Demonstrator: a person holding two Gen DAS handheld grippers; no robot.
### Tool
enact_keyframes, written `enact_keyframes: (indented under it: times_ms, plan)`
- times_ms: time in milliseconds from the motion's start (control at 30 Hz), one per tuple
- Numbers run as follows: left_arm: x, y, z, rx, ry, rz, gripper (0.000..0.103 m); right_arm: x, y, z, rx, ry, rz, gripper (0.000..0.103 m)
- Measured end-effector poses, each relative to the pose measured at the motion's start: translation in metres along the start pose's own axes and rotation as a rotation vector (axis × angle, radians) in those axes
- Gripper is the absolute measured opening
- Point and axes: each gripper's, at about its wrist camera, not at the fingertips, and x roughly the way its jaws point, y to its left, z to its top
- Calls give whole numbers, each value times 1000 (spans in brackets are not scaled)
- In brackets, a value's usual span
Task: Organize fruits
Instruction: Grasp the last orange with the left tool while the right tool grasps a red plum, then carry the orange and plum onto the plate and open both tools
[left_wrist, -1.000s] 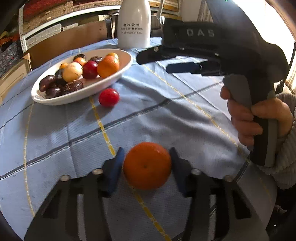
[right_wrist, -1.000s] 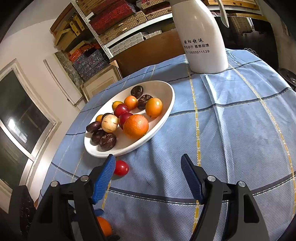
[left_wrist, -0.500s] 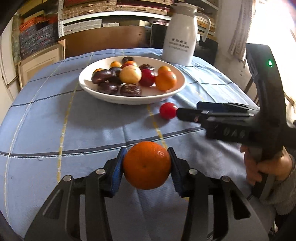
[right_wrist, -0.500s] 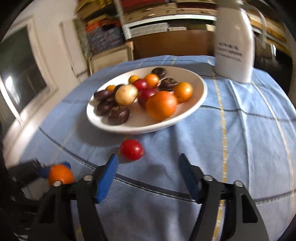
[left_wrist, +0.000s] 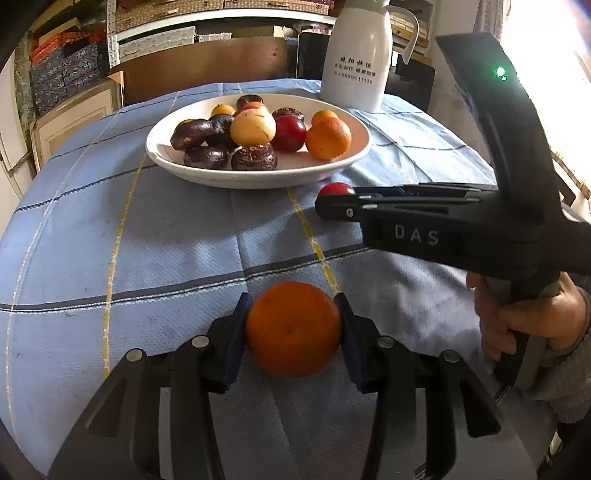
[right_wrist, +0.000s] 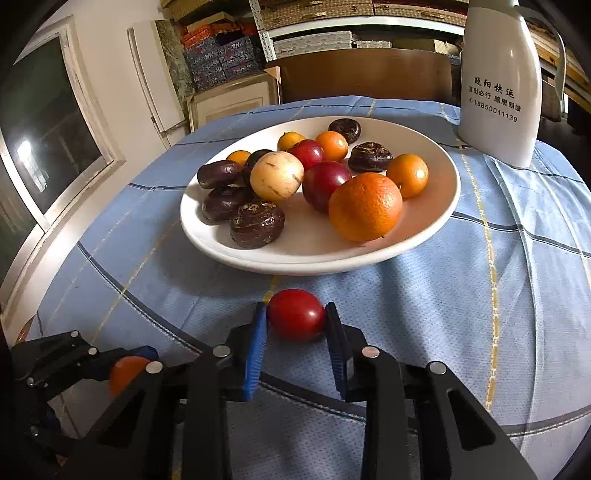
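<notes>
The orange (left_wrist: 293, 328) sat squeezed between the blue pads of the left gripper (left_wrist: 293, 332), round, dimpled, matte in the light, and held above the cloth at the near side of the table. From the right wrist view only a sliver of it showed, low at the left, behind black linkage. The left gripper pointed straight ahead toward the plate (left_wrist: 177, 164), its black fingers level and its jaws pressed on the fruit from both sides.

Over on the right, the small red fruit (right_wrist: 296, 314) lay on the tablecloth (right_wrist: 480, 314) just in front of the plate's near rim, smooth and glossy with a bright highlight. The right gripper (right_wrist: 295, 325) had its ribbed blue pads (right_wrist: 255, 350) against either side of it, jaws narrow and closed in on the fruit. The person's right hand (left_wrist: 532, 321) wrapped the grey handle, knuckles forward, with the gripper body reaching leftward across the table, low and nearly level.

The plate was white, shallow and oval, glazed. In it sat a big pebbled orange (right_wrist: 365, 206), wrinkled dark brown fruits, two shiny red ones, a pale tan globe and several small orange ones. The cloth was blue, woven, with dark and yellow lines. A white jug (right_wrist: 498, 85) with printed characters stood behind the plate.
</notes>
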Motion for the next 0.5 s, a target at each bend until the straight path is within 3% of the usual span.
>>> enact_keyframes:
  times_ms: [300, 500]
  plan:
    - [-1, 4, 0, -20, -2, -15, 44, -15, -6, -9, 19, -19, 15, 31]
    - [-13, 7, 1, -39, -57, -6, 44, -43, -13, -25, 60, -71, 28, 31]
